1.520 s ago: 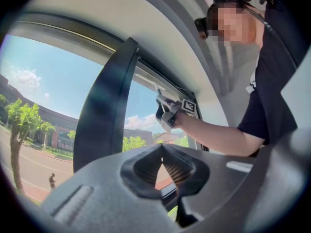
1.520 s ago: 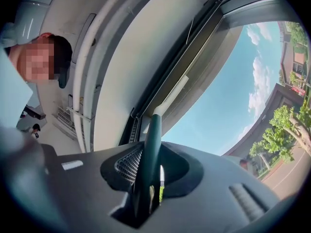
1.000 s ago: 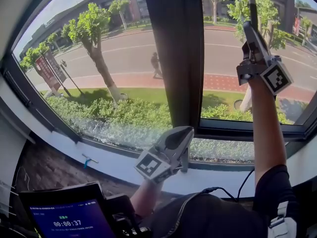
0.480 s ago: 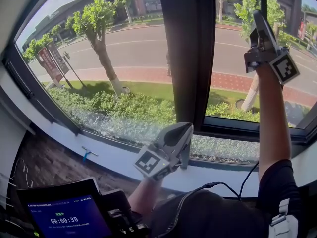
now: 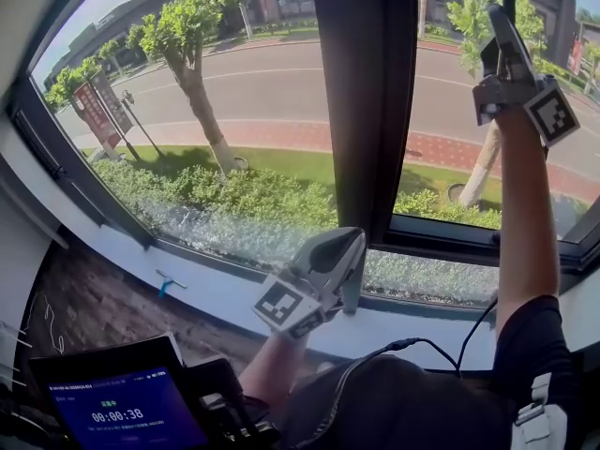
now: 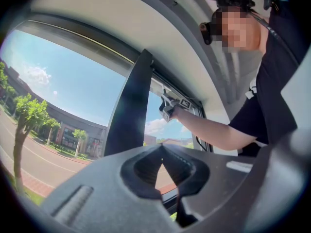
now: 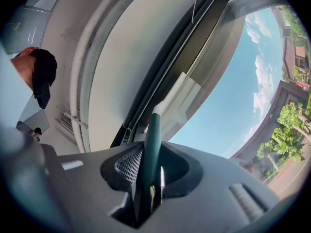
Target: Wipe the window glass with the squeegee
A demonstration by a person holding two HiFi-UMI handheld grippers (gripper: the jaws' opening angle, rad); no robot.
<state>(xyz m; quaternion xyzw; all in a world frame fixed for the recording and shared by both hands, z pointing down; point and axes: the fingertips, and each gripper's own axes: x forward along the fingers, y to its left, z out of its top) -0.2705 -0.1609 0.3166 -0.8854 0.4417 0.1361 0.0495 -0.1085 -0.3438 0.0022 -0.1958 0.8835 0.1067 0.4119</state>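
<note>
Before window glass (image 5: 450, 129), right gripper (image 5: 503, 36) clamps dark-green squeegee (image 7: 151, 135).

Interior room sitting above street level; kind of building not showing clearly. Large dark-framed glass window (image 5: 216, 111) with wide dark vertical post (image 5: 361, 92) and white painted sill (image 5: 187, 284) looking down onto grey asphalt road (image 5: 272, 92), red brick sidewalk (image 5: 281, 134), green hedge strip (image 5: 234, 204), leafy street trees (image 5: 183, 26), red upright signboards (image 5: 89, 111). Long grey multi-storey buildings (image 5: 122, 17) standing opposite. Dark tablet with blue timer screen (image 5: 117, 415) glowing below sill. White ceiling pipe (image 7: 77, 81) running overhead.
</note>
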